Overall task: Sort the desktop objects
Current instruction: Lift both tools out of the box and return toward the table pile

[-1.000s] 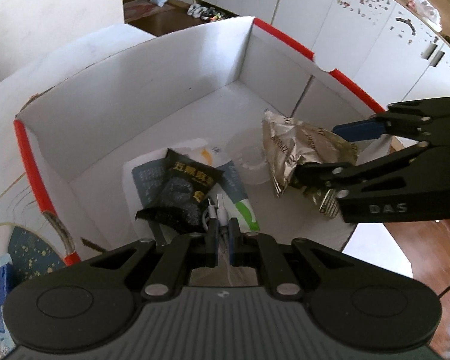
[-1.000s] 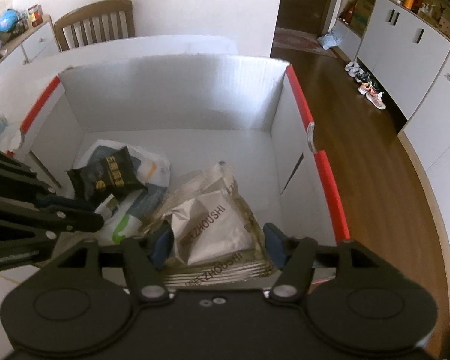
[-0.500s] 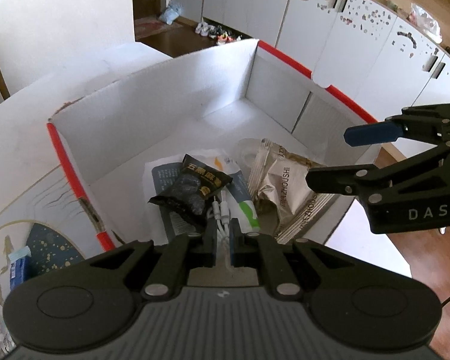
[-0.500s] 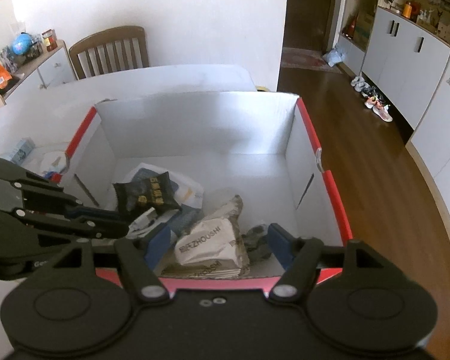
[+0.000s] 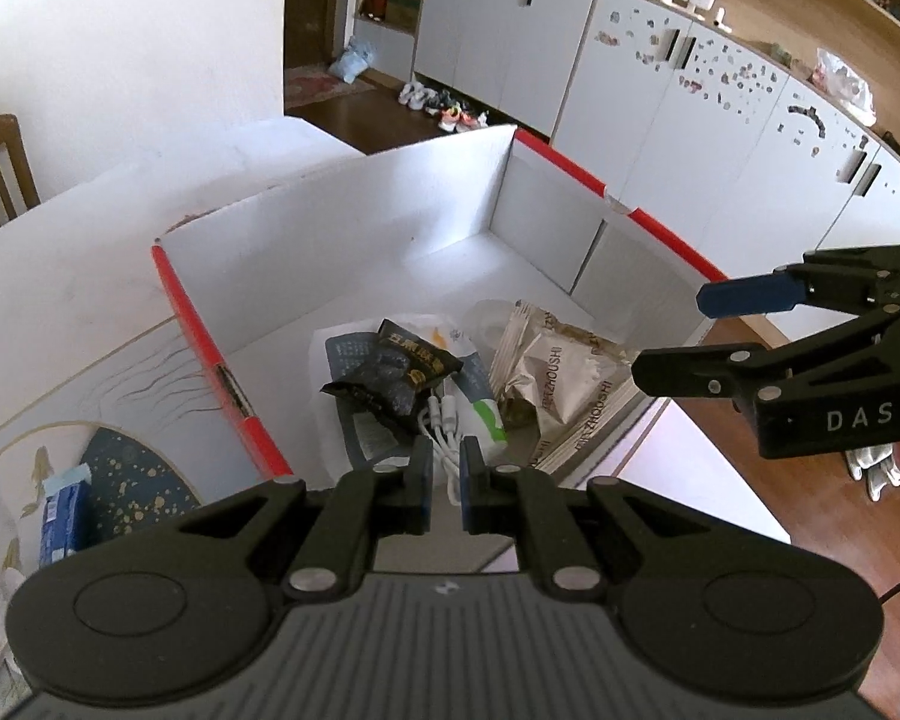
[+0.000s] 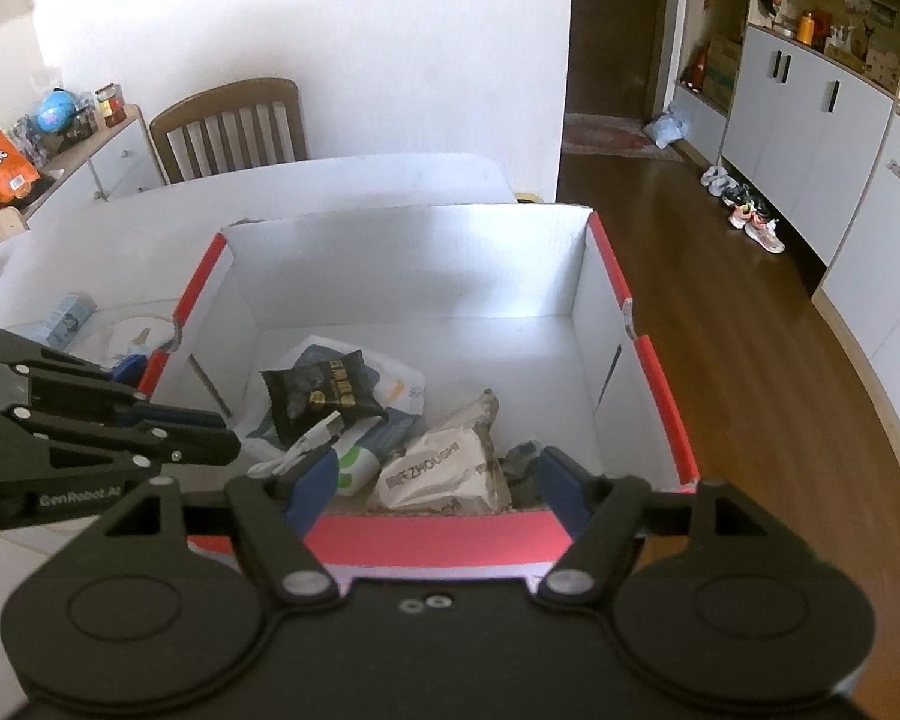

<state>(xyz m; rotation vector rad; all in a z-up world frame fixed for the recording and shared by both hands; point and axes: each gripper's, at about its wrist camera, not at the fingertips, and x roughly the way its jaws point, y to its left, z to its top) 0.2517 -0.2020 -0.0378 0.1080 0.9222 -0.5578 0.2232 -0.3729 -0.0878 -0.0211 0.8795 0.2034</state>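
Observation:
A white cardboard box (image 5: 342, 222) with red-taped rims stands on the white table; it also shows in the right wrist view (image 6: 402, 264). Inside lie a black snack packet (image 5: 399, 369) (image 6: 318, 393), a silver foil bag (image 5: 561, 378) (image 6: 444, 471), a white cable (image 5: 444, 420) (image 6: 306, 441) and a green-and-white tube (image 5: 486, 420) (image 6: 351, 459). My left gripper (image 5: 447, 483) is nearly shut and empty, above the box's near rim; it shows in the right wrist view (image 6: 210, 432). My right gripper (image 6: 435, 480) is open and empty above the box's red edge; it shows in the left wrist view (image 5: 684, 330).
A blue tissue pack (image 5: 60, 510) lies on a patterned mat (image 5: 132, 480) left of the box. A wooden chair (image 6: 228, 126) stands behind the table. White cabinets (image 5: 690, 108) and wooden floor (image 6: 750, 360) lie to the right, with shoes (image 6: 744, 216) on the floor.
Both grippers have risen and drawn back from the box. The right gripper, which straddled the foil bag, has left it lying in the box. The left gripper stayed nearly shut.

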